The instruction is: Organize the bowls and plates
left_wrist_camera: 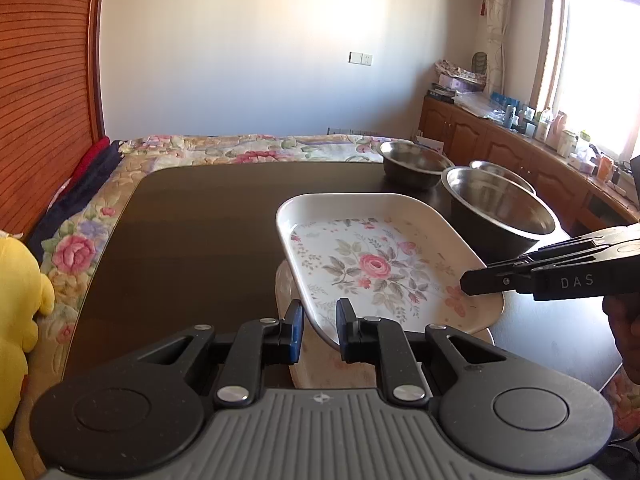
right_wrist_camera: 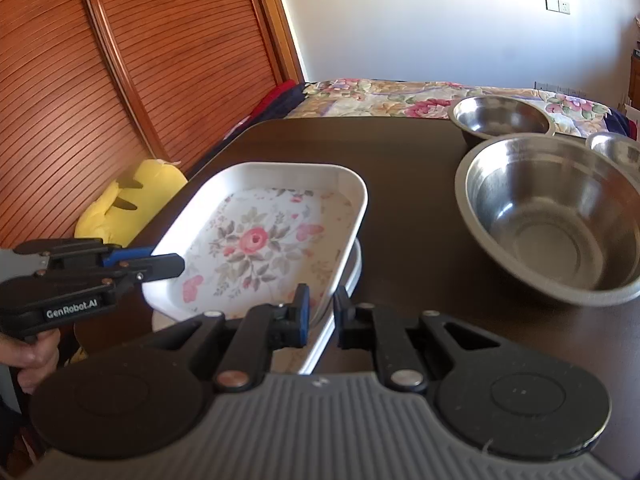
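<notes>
Together, both grippers hold a floral plate (left_wrist_camera: 372, 264) above a second plate (left_wrist_camera: 320, 360) on the table (left_wrist_camera: 200, 220). Left wrist view: the left gripper (left_wrist_camera: 319, 330) pinches the near rim just ahead, the right gripper (left_wrist_camera: 464, 282) the right rim. Right wrist view: the right gripper (right_wrist_camera: 321, 312) clamps the near rim; only here are the bowls (right_wrist_camera: 552, 216) seen clearly, ahead-right.
</notes>
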`<state>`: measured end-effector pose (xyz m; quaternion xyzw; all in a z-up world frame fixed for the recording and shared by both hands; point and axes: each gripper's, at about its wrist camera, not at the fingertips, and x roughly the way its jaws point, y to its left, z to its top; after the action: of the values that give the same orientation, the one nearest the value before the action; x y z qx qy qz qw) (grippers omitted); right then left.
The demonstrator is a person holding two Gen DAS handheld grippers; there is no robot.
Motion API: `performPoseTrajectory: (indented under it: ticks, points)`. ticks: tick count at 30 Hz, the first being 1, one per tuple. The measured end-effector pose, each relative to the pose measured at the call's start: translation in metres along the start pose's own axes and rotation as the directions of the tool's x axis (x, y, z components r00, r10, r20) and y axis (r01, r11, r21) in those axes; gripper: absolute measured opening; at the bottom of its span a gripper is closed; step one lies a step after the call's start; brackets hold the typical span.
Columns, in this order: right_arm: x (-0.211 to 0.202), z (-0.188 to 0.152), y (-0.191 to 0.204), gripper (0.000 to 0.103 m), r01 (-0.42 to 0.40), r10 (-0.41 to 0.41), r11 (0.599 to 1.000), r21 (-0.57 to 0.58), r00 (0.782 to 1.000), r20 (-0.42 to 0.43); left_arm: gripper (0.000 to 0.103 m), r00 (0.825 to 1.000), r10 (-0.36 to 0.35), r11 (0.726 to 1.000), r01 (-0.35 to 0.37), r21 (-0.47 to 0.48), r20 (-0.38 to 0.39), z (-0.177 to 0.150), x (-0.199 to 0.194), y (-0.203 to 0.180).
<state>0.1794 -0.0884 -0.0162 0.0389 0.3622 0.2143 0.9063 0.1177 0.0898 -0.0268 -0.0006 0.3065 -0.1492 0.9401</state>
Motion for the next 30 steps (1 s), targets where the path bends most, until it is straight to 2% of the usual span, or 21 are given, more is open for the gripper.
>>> performPoseTrajectory:
  ticks: [16, 30]
  points:
    - [-0.010, -0.013, 0.016, 0.019, 0.059, -0.053, 0.995, -0.080, 0.996, 0.071, 0.019, 1.000, 0.007, 1.000, -0.007, -0.002, -0.015, -0.018, 0.004, -0.003]
    - [-0.015, -0.017, 0.012, 0.021, 0.015, -0.012, 0.999, -0.030, 0.994, 0.111, 0.019, 1.000, 0.008, 1.000, -0.008, -0.028, -0.010, -0.022, 0.003, -0.001]
